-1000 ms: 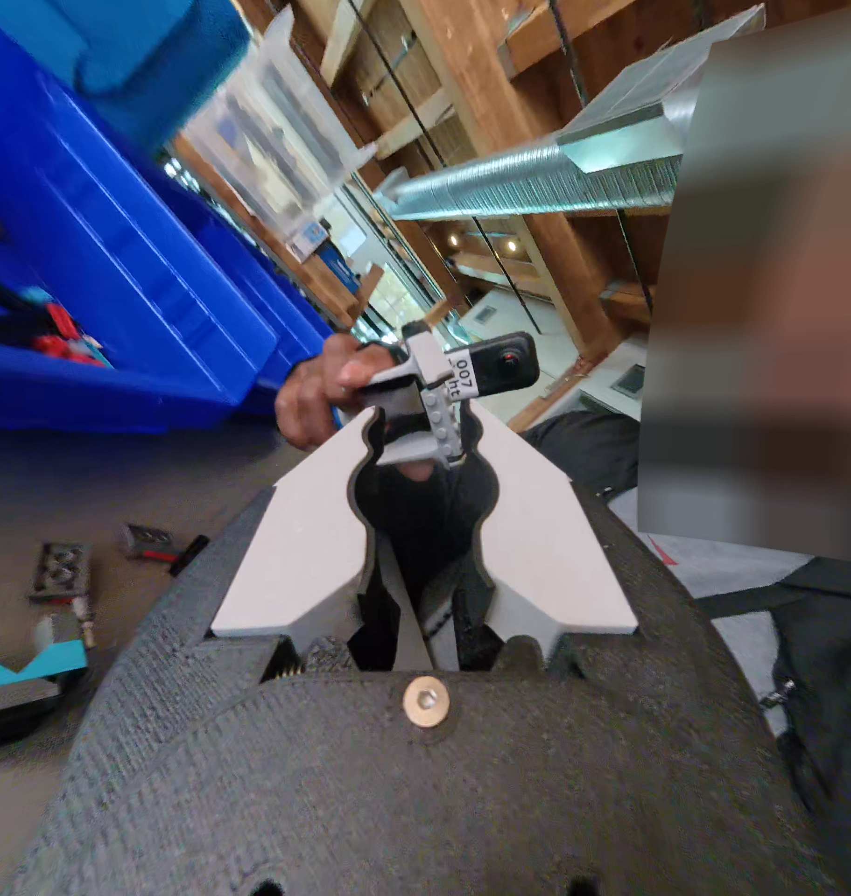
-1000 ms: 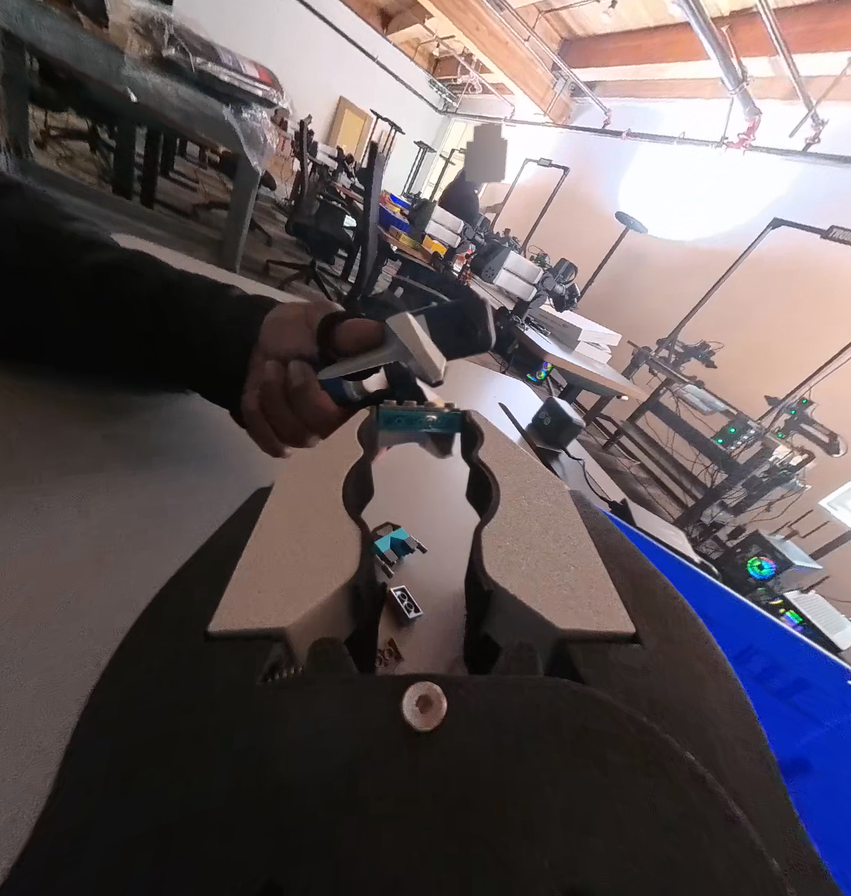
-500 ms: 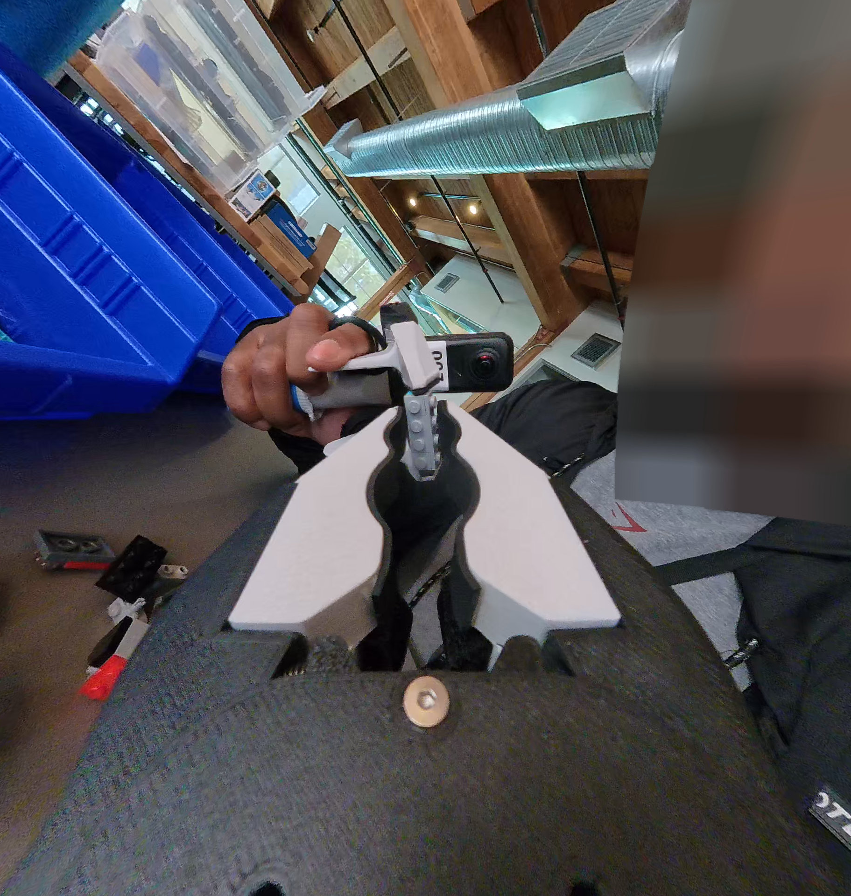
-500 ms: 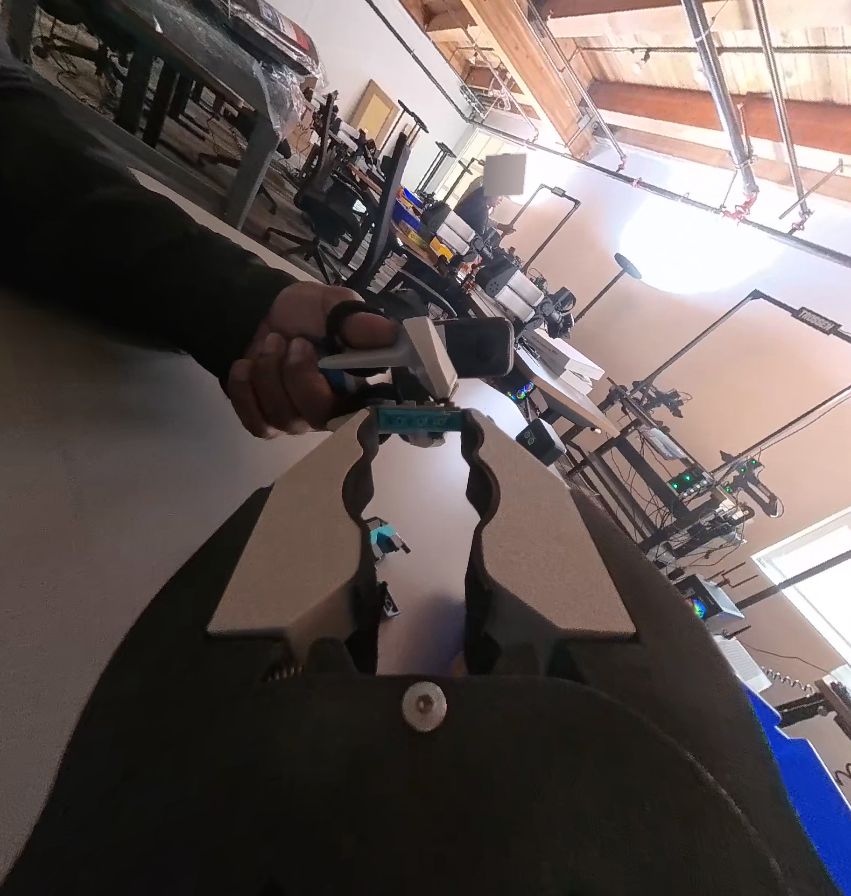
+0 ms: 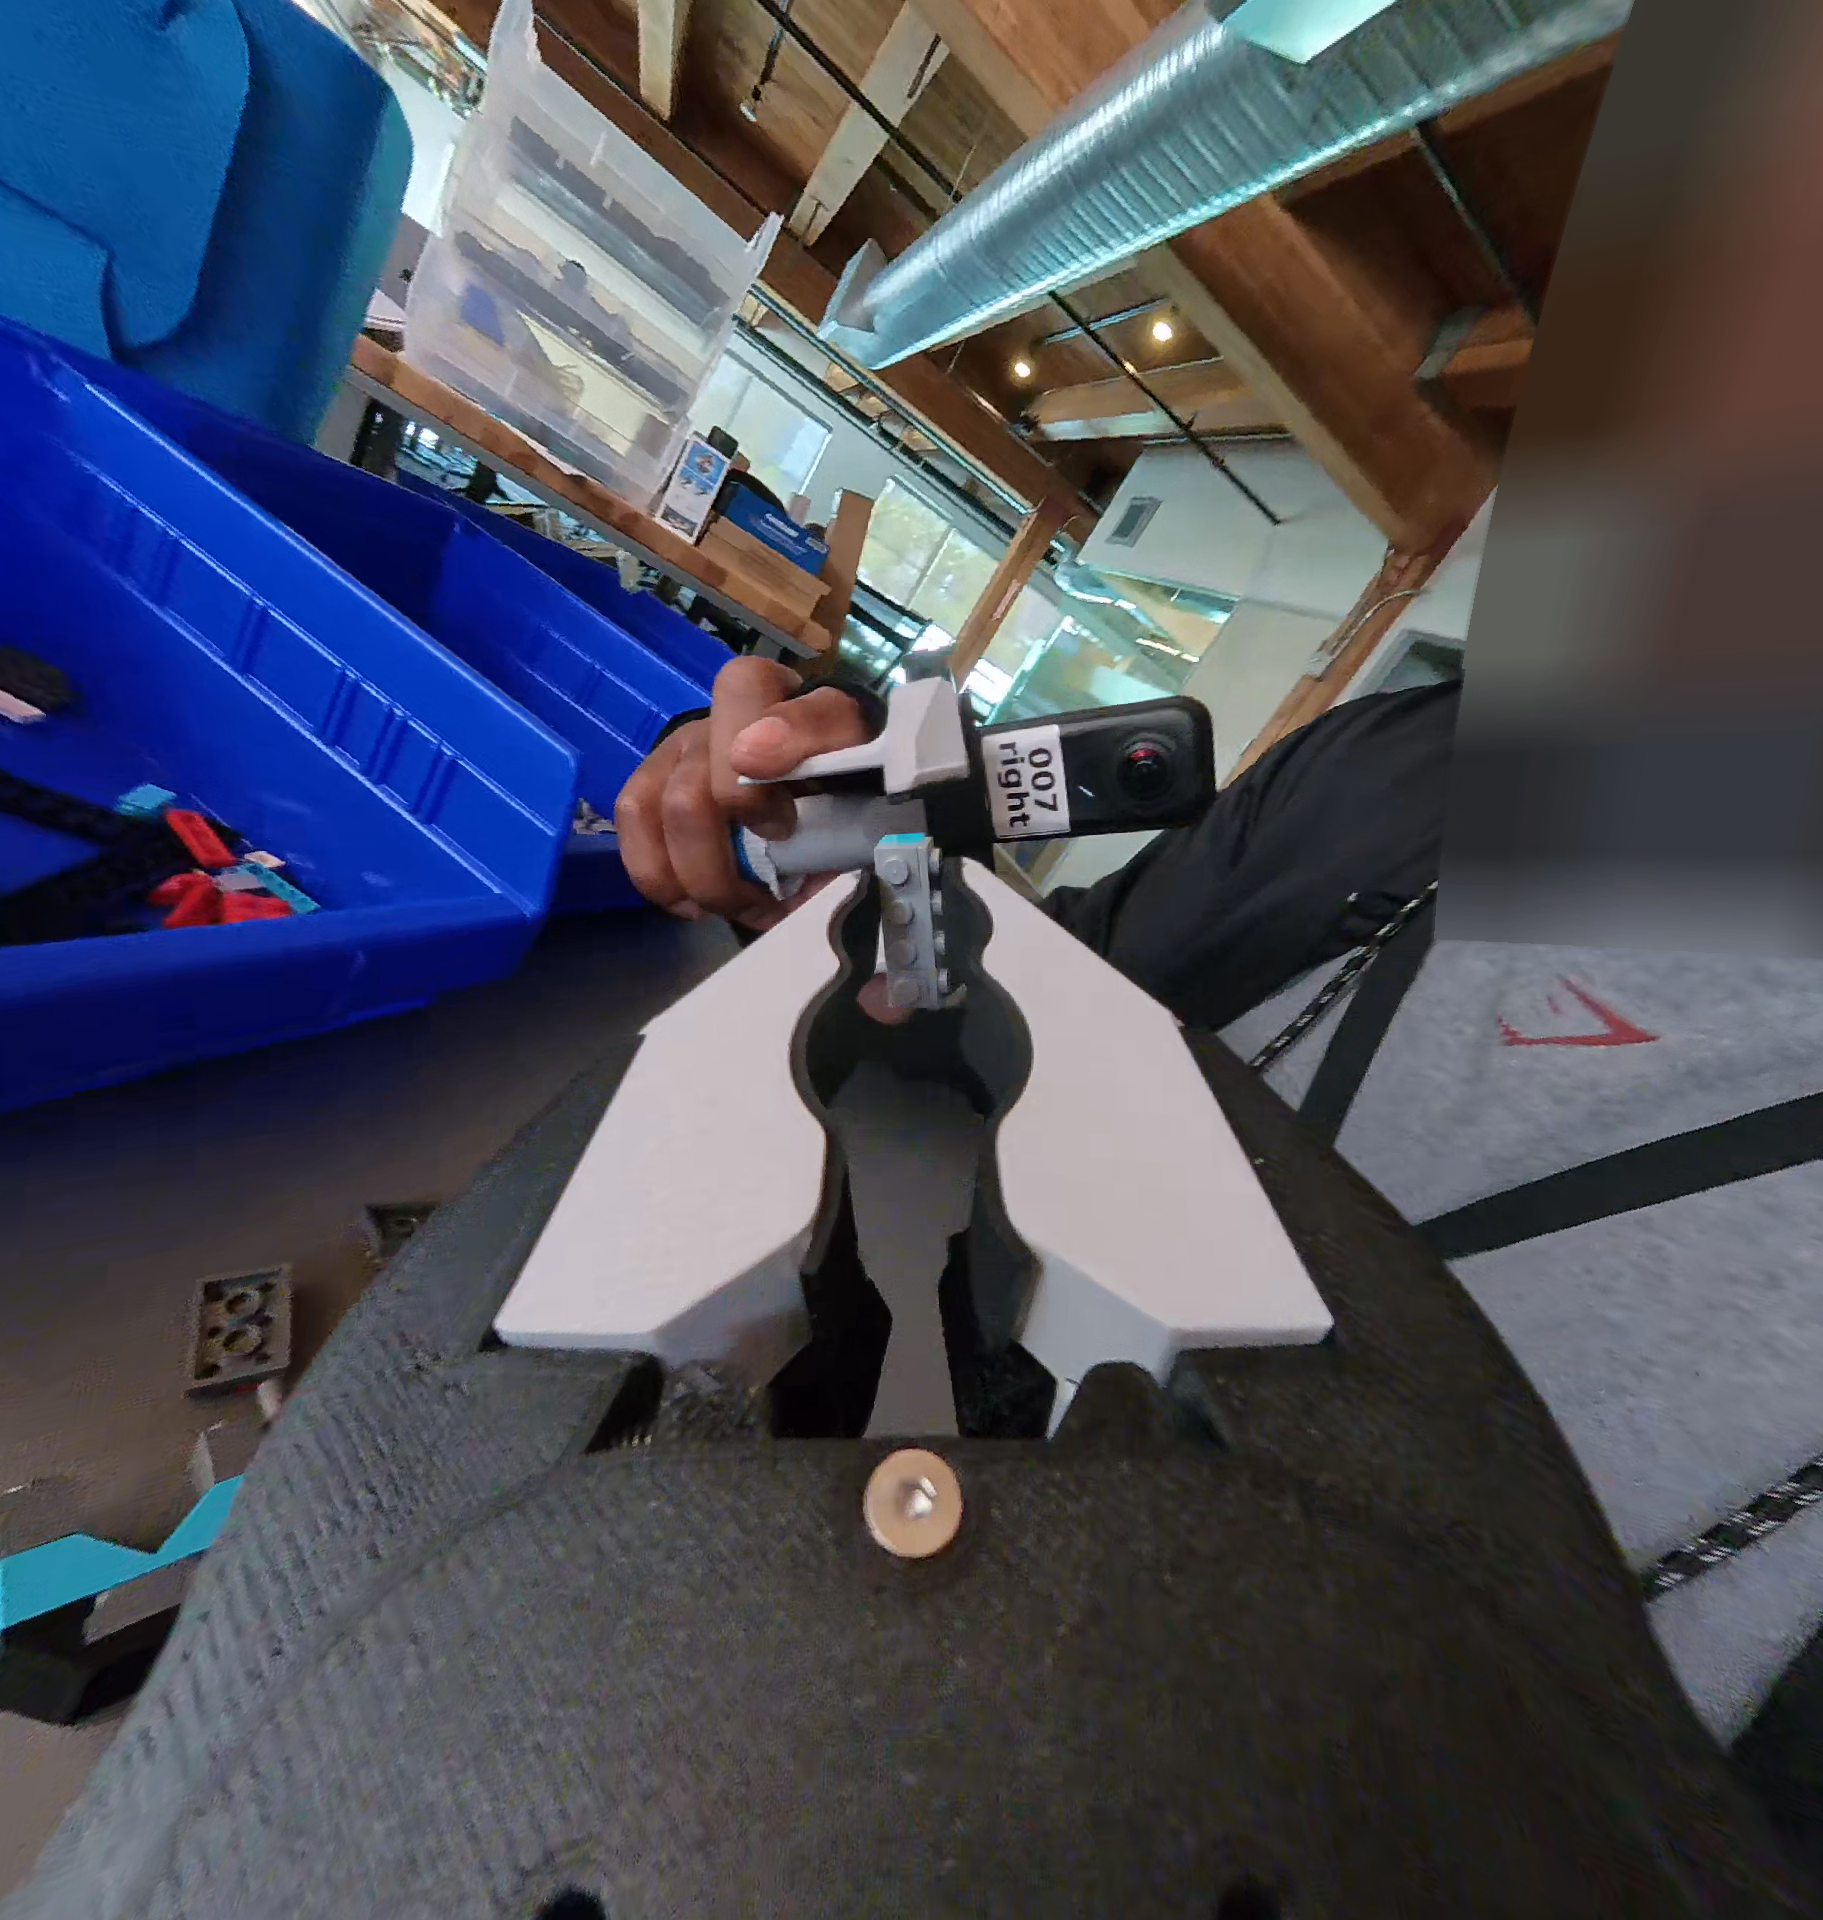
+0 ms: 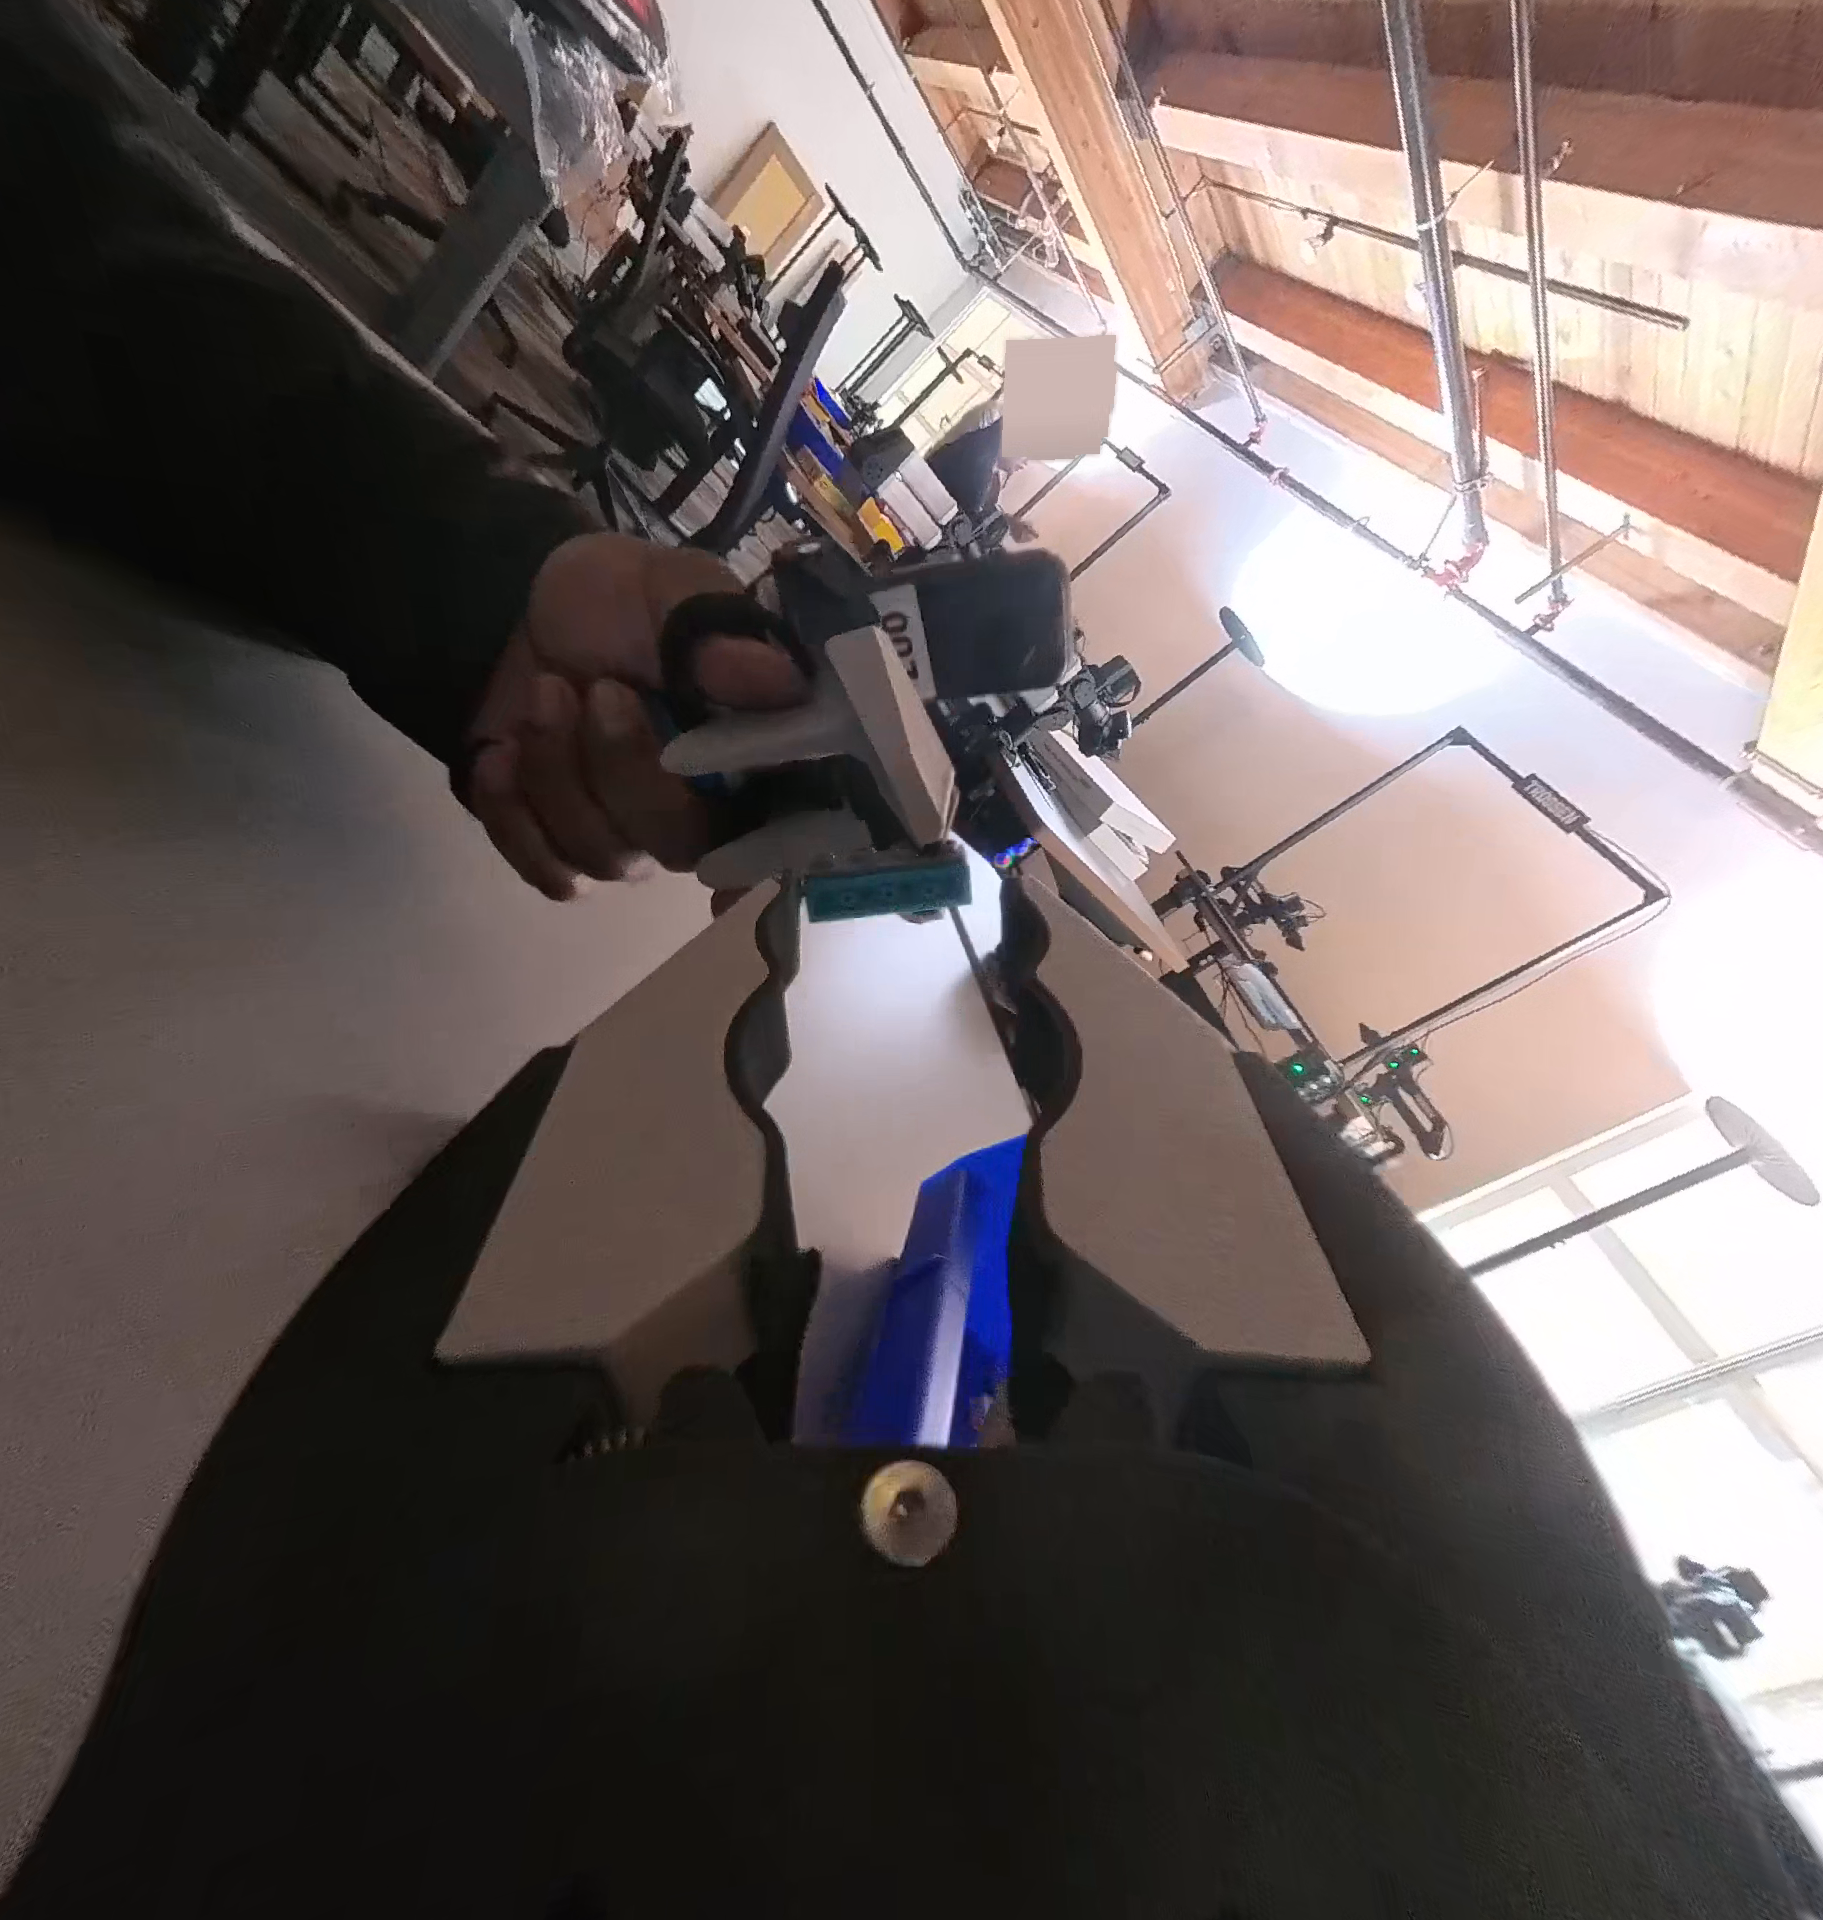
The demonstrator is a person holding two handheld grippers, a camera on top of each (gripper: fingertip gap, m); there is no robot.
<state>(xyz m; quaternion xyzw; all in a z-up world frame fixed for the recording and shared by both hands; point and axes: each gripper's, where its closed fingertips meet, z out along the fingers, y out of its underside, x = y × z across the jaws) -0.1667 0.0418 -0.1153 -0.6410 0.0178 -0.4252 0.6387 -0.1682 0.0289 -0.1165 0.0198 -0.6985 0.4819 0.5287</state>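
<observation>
My left gripper [image 5: 912, 909] is shut on a grey studded brick [image 5: 912, 930], held on end in the air. The brick's top meets a teal brick [image 5: 902, 840] held by the other gripper [image 5: 922, 748], which a hand grips just beyond my tips. In the right wrist view, my right gripper [image 6: 891, 904] is shut on the teal brick [image 6: 881, 896], held crosswise between the fingertips. The left gripper [image 6: 865, 717], in a hand with a black sleeve, sits right behind it, its grey brick [image 6: 850, 857] against the teal one.
Blue bins [image 5: 263, 727] with loose bricks stand to the left. More bricks [image 5: 237, 1330] and a teal piece [image 5: 86, 1579] lie on the table below. A clear plastic box [image 5: 574, 260] stands behind. A blue bin [image 6: 948, 1299] shows under the right gripper. A person's dark sleeve [image 5: 1302, 831] is at right. The tips of both grippers are at nearly the same place.
Both grippers have swung and tilted while keeping their bricks. The grey brick has turned more on end, and its top now touches the teal brick.
</observation>
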